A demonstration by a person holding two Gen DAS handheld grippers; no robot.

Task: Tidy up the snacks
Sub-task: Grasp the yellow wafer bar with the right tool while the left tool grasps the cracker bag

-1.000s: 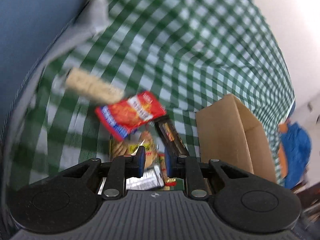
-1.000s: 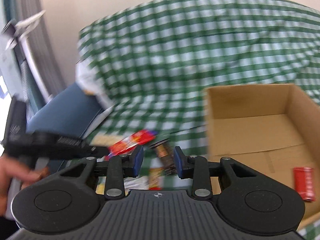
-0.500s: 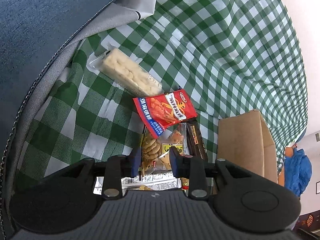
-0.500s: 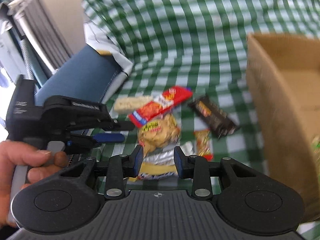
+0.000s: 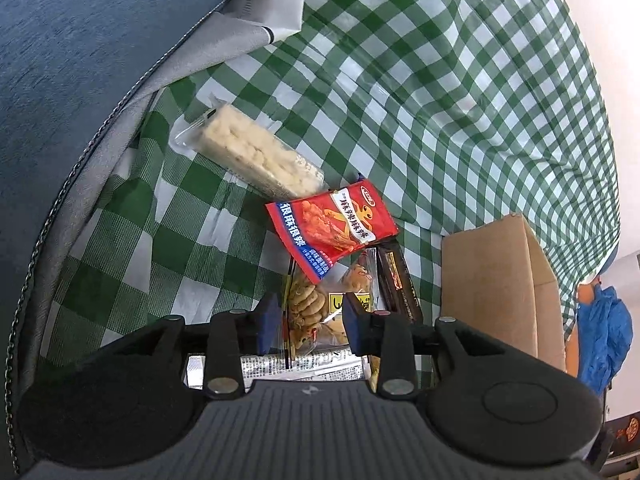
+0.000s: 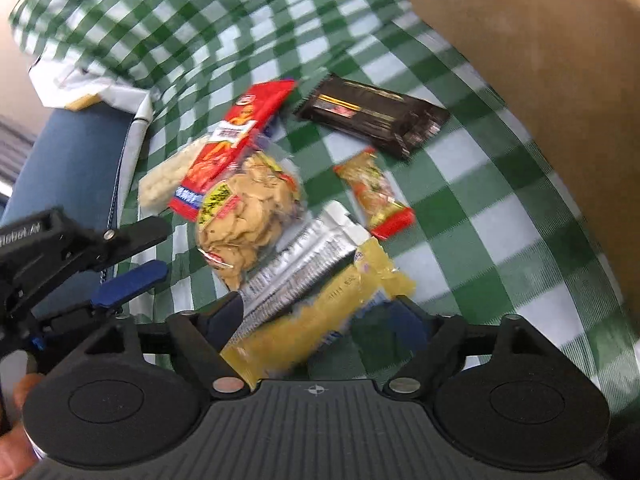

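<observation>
The right gripper (image 6: 320,320) has wide jaws around the yellow packet (image 6: 320,320), not yet clamped. The left gripper (image 5: 308,316) hovers, jaws open and empty, over the biscuit bag (image 5: 308,304). Most snacks are still outside the cardboard box (image 5: 496,284), on the green checked cloth (image 5: 440,100) covering the worktop; a blue cushion (image 5: 80,60) lies alongside.

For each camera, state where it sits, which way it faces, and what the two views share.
Left wrist: on the left claw, looking down its open fingers at the snack pile, toward the cardboard box.
Right wrist: on the right claw, looking down over the pile, open around the yellow packet; the left claw and the person's hand show at left.
Shared: red snack bag, cookie bag, black bar, checkered cloth.
</observation>
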